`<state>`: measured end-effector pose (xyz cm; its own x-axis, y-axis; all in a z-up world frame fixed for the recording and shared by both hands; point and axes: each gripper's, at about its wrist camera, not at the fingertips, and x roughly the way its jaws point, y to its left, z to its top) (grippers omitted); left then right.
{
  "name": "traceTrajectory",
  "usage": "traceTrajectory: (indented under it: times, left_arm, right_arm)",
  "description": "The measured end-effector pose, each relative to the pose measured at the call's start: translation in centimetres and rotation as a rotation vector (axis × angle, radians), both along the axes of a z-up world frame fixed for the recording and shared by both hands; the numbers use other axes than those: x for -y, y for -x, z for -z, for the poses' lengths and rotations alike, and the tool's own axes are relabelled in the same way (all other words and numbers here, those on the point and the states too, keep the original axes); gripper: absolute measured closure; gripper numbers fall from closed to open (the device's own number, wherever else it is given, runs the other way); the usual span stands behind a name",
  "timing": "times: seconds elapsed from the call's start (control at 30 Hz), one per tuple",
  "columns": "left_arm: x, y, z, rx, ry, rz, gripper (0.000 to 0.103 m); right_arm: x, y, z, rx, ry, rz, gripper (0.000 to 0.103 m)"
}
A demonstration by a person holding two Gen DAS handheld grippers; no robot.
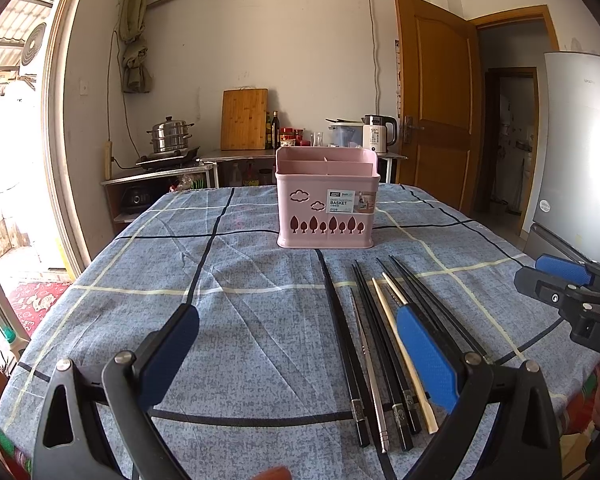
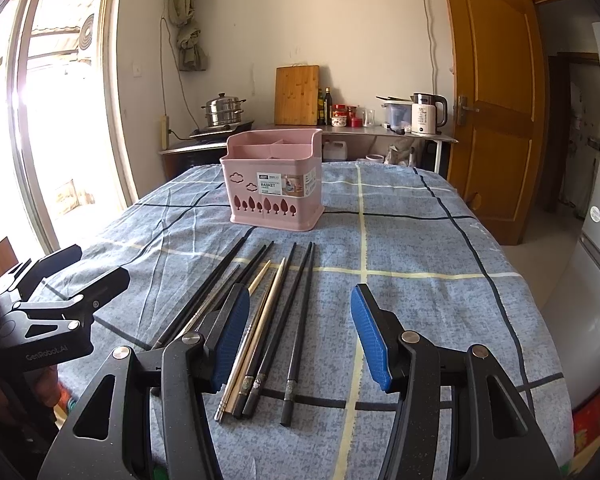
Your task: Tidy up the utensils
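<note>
A pink utensil basket point(image 1: 326, 204) with inner dividers stands upright on the blue checked tablecloth point(image 1: 236, 320); it also shows in the right wrist view point(image 2: 274, 184). Several chopsticks point(image 1: 374, 344) lie side by side in front of it: black ones, a metal one and wooden ones, also seen in the right wrist view point(image 2: 268, 320). My left gripper point(image 1: 300, 336) is open and empty, to the left of the chopsticks, its right finger over them. My right gripper point(image 2: 300, 320) is open and empty above the chopsticks' handle ends; it shows in the left wrist view point(image 1: 556, 284) at right.
A counter point(image 1: 244, 156) behind the table holds a steamer pot point(image 1: 170, 136), cutting board, bottles and a kettle point(image 1: 378, 134). A wooden door point(image 1: 436, 100) stands open at right beside a fridge point(image 1: 580, 152). A glass door is at left. The left gripper shows in the right wrist view point(image 2: 60, 304).
</note>
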<state>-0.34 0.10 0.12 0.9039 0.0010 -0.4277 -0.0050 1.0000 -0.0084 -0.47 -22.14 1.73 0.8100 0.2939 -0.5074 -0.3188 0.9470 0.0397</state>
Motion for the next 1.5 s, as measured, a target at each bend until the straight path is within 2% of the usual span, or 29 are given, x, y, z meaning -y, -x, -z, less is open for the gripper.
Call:
traceTrajectory:
  times: [0.8, 1.5]
  left_arm:
    - [0.4, 2.3, -0.8, 0.015, 0.003, 0.006, 0.002]
    - [0.4, 3.0, -0.8, 0.017, 0.006, 0.007, 0.002]
  right_arm:
    - [-0.2, 2.5, -0.7, 0.027, -0.001, 0.007, 0.049]
    - [-0.3, 3.1, -0.6, 0.029, -0.002, 0.007, 0.049]
